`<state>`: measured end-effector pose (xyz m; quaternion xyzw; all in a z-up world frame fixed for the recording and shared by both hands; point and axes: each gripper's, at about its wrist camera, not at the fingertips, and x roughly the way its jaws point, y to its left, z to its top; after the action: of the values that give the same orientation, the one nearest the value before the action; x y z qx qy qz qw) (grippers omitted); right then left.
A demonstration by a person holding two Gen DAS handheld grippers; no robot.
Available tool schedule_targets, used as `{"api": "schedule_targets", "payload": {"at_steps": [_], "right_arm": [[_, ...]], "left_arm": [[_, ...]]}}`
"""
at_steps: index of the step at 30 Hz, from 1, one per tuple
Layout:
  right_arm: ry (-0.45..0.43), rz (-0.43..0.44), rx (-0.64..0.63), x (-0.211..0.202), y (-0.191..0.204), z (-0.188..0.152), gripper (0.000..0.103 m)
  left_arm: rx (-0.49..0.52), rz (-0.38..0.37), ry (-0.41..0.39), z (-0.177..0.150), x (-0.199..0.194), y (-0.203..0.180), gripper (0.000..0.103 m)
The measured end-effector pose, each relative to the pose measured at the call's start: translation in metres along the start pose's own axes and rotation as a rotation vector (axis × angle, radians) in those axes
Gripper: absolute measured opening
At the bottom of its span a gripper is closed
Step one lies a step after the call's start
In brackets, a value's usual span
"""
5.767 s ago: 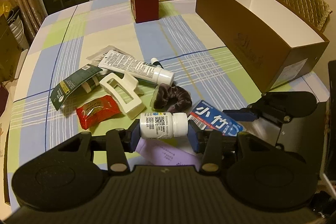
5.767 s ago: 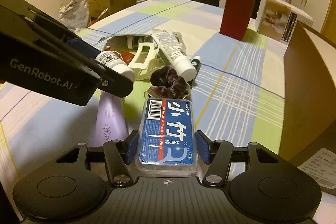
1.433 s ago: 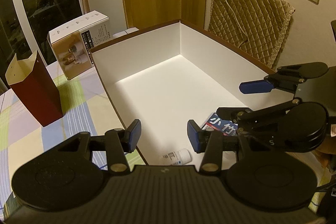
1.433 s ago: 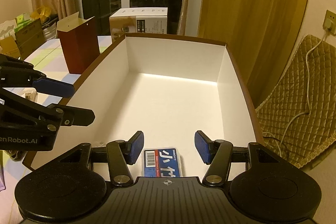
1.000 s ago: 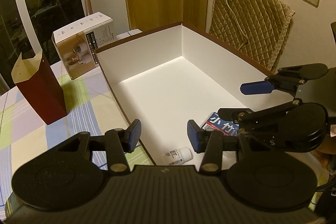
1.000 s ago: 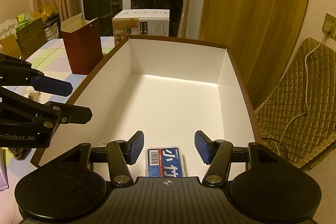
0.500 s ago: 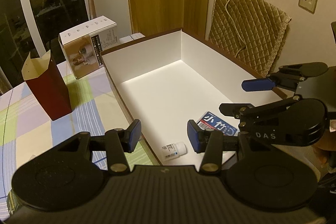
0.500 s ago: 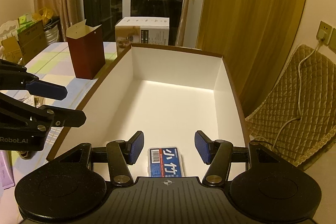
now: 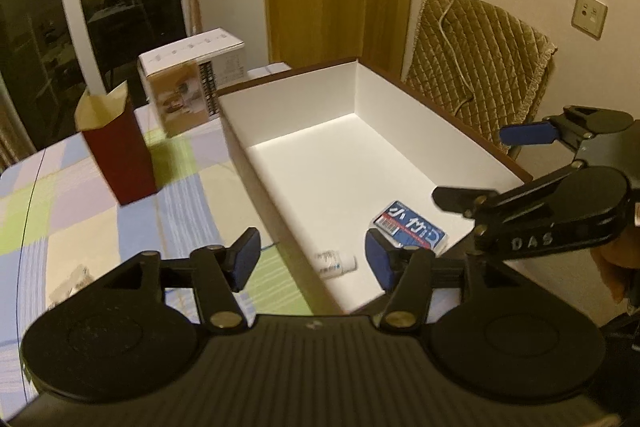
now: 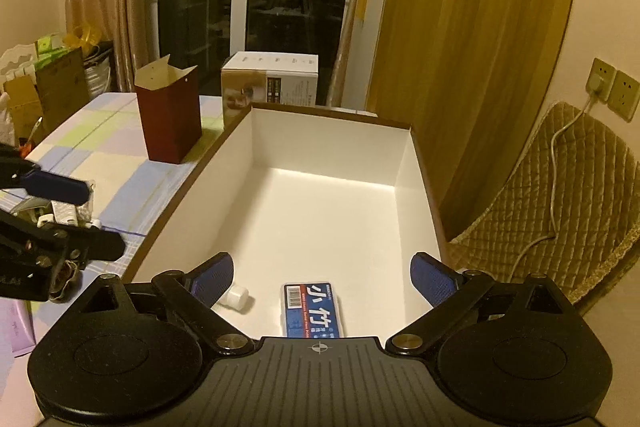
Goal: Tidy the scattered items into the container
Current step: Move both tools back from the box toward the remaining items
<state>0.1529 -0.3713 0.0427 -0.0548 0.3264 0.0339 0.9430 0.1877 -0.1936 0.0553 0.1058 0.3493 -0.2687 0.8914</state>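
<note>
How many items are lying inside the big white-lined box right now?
2. A blue dental pick case lies flat near the box's near end; a small white bottle lies on its side just left of it. The nearest corner is hidden.

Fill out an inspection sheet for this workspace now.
Surface: checked pastel tablecloth.
Job's things: small white bottle and blue toothpick pack lie in the brown white-lined box.
Clutter: dark red paper carton, white product box; loose items on the cloth.
Grippers: left hand-held gripper and right hand-held gripper opening, nothing between them.
Cables: white cord to wall socket.
Surroundings: quilted chair, curtains.
</note>
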Motion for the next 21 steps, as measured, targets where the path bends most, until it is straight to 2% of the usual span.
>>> {"api": "schedule_targets", "payload": {"at_steps": [2, 4, 7, 12, 21], "right_arm": [[-0.001, 0.003, -0.001, -0.005, 0.003, -0.001, 0.100], [-0.001, 0.008, 0.000, -0.011, 0.007, -0.002, 0.100], [-0.003, 0.021, -0.003, -0.020, 0.017, -0.005, 0.100], [0.006, 0.049, -0.011, -0.033, 0.038, -0.009, 0.100], [0.011, 0.102, -0.030, -0.059, 0.078, -0.014, 0.100]], "left_arm": [[-0.016, 0.010, 0.003, -0.007, -0.008, 0.004, 0.067], [-0.030, 0.027, -0.003, -0.014, -0.017, 0.008, 0.083], [-0.046, 0.051, -0.020, -0.025, -0.035, 0.014, 0.096], [-0.085, 0.080, -0.014, -0.042, -0.058, 0.025, 0.102], [-0.166, 0.126, -0.003, -0.078, -0.097, 0.046, 0.102]]}}
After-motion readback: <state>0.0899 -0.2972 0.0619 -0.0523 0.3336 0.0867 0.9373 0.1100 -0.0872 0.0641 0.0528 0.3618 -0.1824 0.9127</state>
